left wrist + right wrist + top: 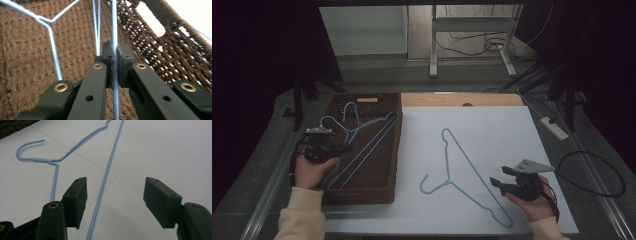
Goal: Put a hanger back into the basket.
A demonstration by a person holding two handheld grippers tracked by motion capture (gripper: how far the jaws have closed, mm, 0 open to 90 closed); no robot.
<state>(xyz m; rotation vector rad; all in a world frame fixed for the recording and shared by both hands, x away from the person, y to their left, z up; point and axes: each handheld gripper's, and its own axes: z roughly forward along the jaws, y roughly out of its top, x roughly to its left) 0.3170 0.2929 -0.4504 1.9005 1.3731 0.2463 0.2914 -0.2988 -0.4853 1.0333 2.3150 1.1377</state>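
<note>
Left gripper (114,60) is clamping a light, stiff wire hanger (114,27) inside the basket (389,150). Right gripper (115,202) is hanging unclenched over the tabletop hanger (105,177); take its slippery straight bar.

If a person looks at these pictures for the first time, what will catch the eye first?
Most striking is the light blue wire hanger lying flat on the white table, just in front of the open right gripper. At the left, a dark woven basket holds more blue hangers, and the left gripper is shut on the wire of one hanger in the basket.
</note>
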